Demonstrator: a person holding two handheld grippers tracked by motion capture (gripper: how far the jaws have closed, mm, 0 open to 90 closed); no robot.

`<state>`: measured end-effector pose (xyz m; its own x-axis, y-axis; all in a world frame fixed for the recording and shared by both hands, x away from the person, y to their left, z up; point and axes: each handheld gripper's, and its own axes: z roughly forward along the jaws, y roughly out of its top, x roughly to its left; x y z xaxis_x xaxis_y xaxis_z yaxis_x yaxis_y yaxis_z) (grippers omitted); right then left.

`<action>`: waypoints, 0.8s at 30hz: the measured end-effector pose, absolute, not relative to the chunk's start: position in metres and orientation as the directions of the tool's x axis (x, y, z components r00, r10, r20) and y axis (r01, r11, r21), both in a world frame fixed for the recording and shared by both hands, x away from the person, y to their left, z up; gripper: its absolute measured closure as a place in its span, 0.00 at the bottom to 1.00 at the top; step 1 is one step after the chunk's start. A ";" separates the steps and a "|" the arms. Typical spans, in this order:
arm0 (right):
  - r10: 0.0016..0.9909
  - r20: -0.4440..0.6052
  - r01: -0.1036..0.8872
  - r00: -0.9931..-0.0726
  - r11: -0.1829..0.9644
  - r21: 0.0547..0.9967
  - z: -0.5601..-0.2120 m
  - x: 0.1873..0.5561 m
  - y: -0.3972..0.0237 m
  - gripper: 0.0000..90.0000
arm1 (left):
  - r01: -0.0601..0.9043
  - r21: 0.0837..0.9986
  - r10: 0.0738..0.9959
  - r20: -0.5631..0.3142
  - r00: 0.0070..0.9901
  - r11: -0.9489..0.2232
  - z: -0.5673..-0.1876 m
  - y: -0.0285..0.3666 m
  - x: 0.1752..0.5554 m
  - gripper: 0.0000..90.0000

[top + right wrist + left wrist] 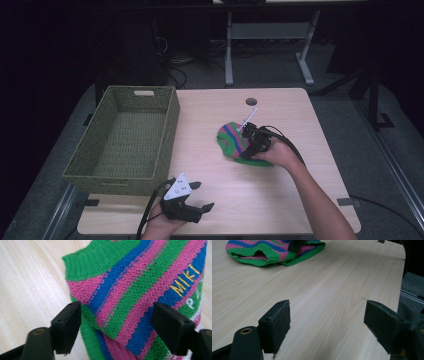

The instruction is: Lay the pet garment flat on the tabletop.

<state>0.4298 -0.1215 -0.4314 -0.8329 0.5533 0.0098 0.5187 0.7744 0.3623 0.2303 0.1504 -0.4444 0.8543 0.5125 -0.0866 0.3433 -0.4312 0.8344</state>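
- Right claw [252, 141] over the striped knit garment [235, 141], jaws spread wide, nothing gripped; in the right gripper view both black pads straddle the pink, blue and green stripes without pressing on them.
- Judged as the approach to a pinch on the knit garment, not yet a hold.
- Best lowered straight down until both pads meet wool, then closed on a doubled fold rather than a single layer.
- Worth aiming near the folded edge seen between the pads in the right gripper view, away from the yellow lettering [186, 279] at the right of that view.
- Slack knit likely to sag and trail; lift high enough to clear the desk [210, 165] before any sideways travel.
- Left claw [202, 196] at the near left edge of the desk, jaws wide apart, empty; bare wood between its pads in the left gripper view.
- Could stay parked there, or come in to catch a drooping side if the cloth hangs unevenly.
- Garment lying flat on the desk right of centre, well apart from the basket, with a white tag or stick [249, 120] poking out at its far side; watch for a snag on it.
- Green woven basket [162, 130] on the far left, open-topped and empty; probably the destination, so carry leftward over the rim, then release low inside.
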 end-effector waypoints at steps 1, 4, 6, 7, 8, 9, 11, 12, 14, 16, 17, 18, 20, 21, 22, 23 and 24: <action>0.560 0.002 0.526 -0.828 0.777 0.346 -0.434 0.432 -0.121 0.28 | 0.342 0.835 0.512 -0.085 0.855 -0.432 -0.444 0.150 0.230 0.23; 0.572 0.017 0.546 -0.820 0.771 0.328 -0.440 0.435 -0.122 0.28 | 0.342 0.835 0.512 -0.085 0.855 -0.432 -0.444 0.150 0.231 0.23; 0.576 0.022 0.550 -0.817 0.768 0.327 -0.444 0.435 -0.122 0.28 | 0.346 0.835 0.512 -0.091 0.854 -0.428 -0.445 0.151 0.231 0.23; 0.579 0.022 0.552 -0.815 0.765 0.332 -0.444 0.435 -0.122 0.28 | 0.347 0.836 0.514 -0.093 0.853 -0.425 -0.445 0.151 0.232 0.23; 0.579 0.022 0.552 -0.815 0.765 0.332 -0.444 0.435 -0.122 0.28 | 0.347 0.836 0.514 -0.093 0.853 -0.425 -0.445 0.151 0.232 0.23; 0.578 0.015 0.549 -0.816 0.766 0.335 -0.445 0.434 -0.122 0.30 | 0.349 0.837 0.514 -0.096 0.852 -0.422 -0.445 0.151 0.232 0.23; 0.581 0.005 0.548 -0.814 0.765 0.338 -0.445 0.433 -0.122 0.31 | 0.349 0.838 0.516 -0.097 0.851 -0.418 -0.444 0.151 0.232 0.23; 0.581 0.005 0.548 -0.814 0.765 0.338 -0.445 0.433 -0.122 0.31 | 0.347 0.839 0.516 -0.095 0.851 -0.418 -0.444 0.151 0.232 0.23; 0.599 0.007 0.563 -0.801 0.749 0.349 -0.445 0.431 -0.122 0.34 | 0.350 0.843 0.517 -0.102 0.850 -0.409 -0.444 0.151 0.232 0.23; 0.607 0.007 0.568 -0.794 0.738 0.363 -0.446 0.431 -0.124 0.38 | 0.355 0.843 0.519 -0.108 0.848 -0.405 -0.444 0.153 0.233 0.23; 0.610 0.004 0.569 -0.792 0.736 0.367 -0.446 0.431 -0.125 0.40 | 0.356 0.843 0.521 -0.109 0.847 -0.404 -0.444 0.153 0.233 0.23; 0.610 0.004 0.569 -0.792 0.736 0.367 -0.446 0.431 -0.125 0.40 | 0.356 0.843 0.521 -0.109 0.847 -0.404 -0.444 0.153 0.233 0.23; 0.618 0.004 0.571 -0.786 0.724 0.386 -0.445 0.431 -0.128 0.48 | 0.362 0.843 0.523 -0.115 0.844 -0.399 -0.445 0.153 0.234 0.24; 0.619 0.002 0.571 -0.785 0.723 0.389 -0.445 0.431 -0.129 0.49 | 0.365 0.842 0.524 -0.119 0.843 -0.396 -0.445 0.153 0.234 0.24; 0.620 -0.002 0.570 -0.785 0.723 0.390 -0.445 0.432 -0.130 0.51 | 0.364 0.842 0.523 -0.117 0.844 -0.398 -0.445 0.153 0.235 0.24; 0.620 -0.002 0.570 -0.785 0.723 0.390 -0.445 0.432 -0.130 0.51 | 0.364 0.842 0.523 -0.117 0.844 -0.398 -0.445 0.153 0.235 0.24; 0.623 -0.001 0.573 -0.782 0.721 0.390 -0.445 0.432 -0.130 0.53 | 0.364 0.842 0.523 -0.117 0.844 -0.399 -0.445 0.153 0.234 0.24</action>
